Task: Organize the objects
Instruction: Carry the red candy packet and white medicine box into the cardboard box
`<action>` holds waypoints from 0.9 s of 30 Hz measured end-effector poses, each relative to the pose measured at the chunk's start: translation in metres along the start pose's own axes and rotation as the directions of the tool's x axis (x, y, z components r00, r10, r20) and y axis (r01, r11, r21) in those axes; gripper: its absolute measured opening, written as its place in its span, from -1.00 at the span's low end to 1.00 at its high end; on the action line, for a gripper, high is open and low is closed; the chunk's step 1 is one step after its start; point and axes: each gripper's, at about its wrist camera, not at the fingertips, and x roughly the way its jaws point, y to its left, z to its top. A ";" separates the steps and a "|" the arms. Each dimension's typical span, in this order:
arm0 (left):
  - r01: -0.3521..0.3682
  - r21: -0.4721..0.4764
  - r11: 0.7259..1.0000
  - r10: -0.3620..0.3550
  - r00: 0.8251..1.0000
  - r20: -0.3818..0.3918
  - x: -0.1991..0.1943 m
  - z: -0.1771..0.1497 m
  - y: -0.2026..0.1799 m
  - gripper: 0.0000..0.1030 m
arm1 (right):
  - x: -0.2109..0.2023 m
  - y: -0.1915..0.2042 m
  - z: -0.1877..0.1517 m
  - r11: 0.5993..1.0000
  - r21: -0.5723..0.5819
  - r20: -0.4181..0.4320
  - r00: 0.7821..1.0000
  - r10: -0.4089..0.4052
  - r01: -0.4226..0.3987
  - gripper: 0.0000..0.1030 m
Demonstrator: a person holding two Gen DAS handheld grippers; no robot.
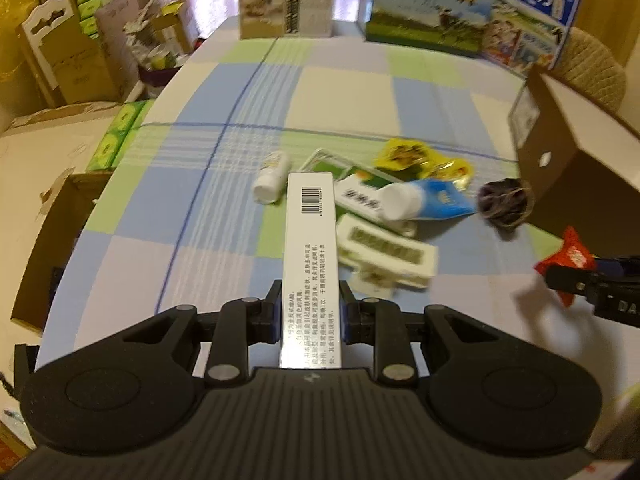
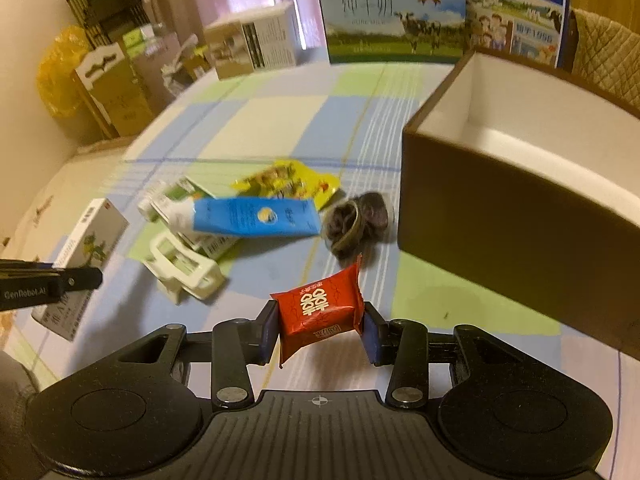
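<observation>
**A:** Sorting step, as far as I can judge: both grippers are loaded and the open brown box (image 2: 516,216) on the right side of the table looks like where stuff goes. Going left to right: the left gripper (image 1: 307,312) is clamped on the near end of a long white carton (image 1: 308,248) with a barcode, which sticks straight out ahead over the checked tablecloth (image 1: 224,208), its far end over the pile. Just past its tip lies a small white bottle (image 1: 270,180) on its side.

**B:** And the pile in the middle?

**A:** White clip (image 2: 182,266), some flat cards, a blue and white tube (image 2: 248,218) lying across them, a yellow snack packet (image 2: 288,182) behind it, then a dark bundle of hair ties (image 2: 356,220) just beside the box wall. None of that is in the box (its white inside looks bare in the part the right wrist view shows).

**B:** Right side?

**A:** The right gripper (image 2: 320,326) has its jaws closed about halfway on a red candy packet (image 2: 318,314), pinched at both sides and held above the cloth, near the box's front corner.

**B:** Next move?

**A:** My guess: carry the candy up over the box rim and let go, then swing the long carton across. It'll need turning to fit, and care not to sweep the pile.
</observation>
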 end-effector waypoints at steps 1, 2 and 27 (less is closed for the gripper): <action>0.008 0.007 1.000 -0.008 1.000 0.008 -0.004 0.002 -0.004 -0.58 | -0.005 -0.001 0.000 1.000 0.004 0.010 1.000 0.001 -0.002 -0.24; 0.017 0.016 1.000 -0.017 1.000 0.018 -0.008 0.004 -0.009 -0.58 | -0.011 -0.002 0.002 1.000 0.010 0.023 1.000 0.005 -0.005 -0.24; 0.258 0.285 0.923 -0.297 0.949 0.103 -0.020 0.111 -0.209 -0.58 | -0.114 -0.130 0.067 0.942 0.297 0.269 0.933 -0.241 0.157 -0.24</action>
